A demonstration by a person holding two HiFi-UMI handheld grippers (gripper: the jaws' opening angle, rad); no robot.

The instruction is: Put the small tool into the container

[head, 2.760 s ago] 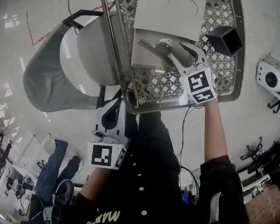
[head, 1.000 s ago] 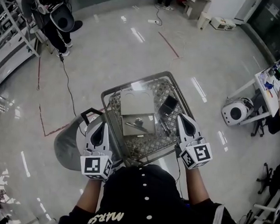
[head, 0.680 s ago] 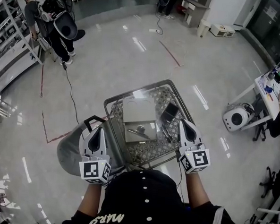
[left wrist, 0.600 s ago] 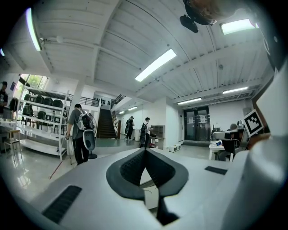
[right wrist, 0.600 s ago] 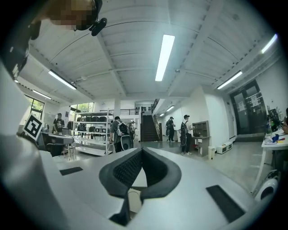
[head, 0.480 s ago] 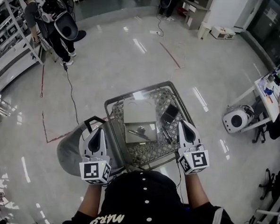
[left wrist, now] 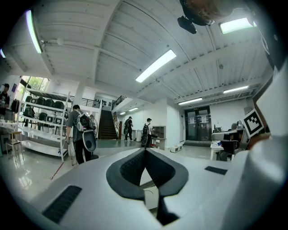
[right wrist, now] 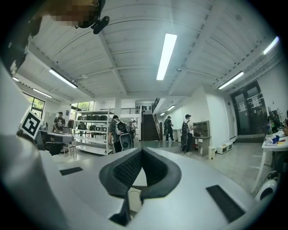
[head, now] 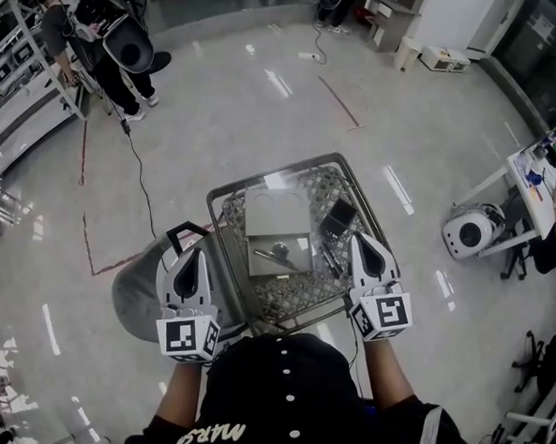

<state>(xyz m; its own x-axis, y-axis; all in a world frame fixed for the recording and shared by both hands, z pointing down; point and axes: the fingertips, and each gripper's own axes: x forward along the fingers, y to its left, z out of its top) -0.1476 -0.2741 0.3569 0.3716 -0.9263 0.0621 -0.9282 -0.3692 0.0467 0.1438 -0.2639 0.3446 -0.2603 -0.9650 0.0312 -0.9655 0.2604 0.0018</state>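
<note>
A wire-mesh cart (head: 223,224) stands in front of me. On it lies a shallow grey container (head: 299,262) with its pale lid (head: 269,212) beyond it. A small metal tool (head: 277,254) lies inside the container. My left gripper (head: 190,256) hangs shut and holds nothing, outside the cart's left rim. At the cart's right rim my right gripper (head: 366,241) is also shut on nothing. In the left gripper view the left gripper (left wrist: 145,150) has its dark pads pressed together. The right gripper (right wrist: 141,149) looks the same in its own view. Both point level across the hall.
A small black box (head: 338,213) sits on the cart right of the lid. A grey round chair (head: 139,288) stands against the cart's left side. A white round machine (head: 472,233) is on the floor to the right. People (head: 97,32) stand by shelving at far left.
The right gripper has drawn back from over the container to the cart's near right rim; the tool stays in the container. My view has lifted to take in the hall. The left gripper has shifted slightly.
</note>
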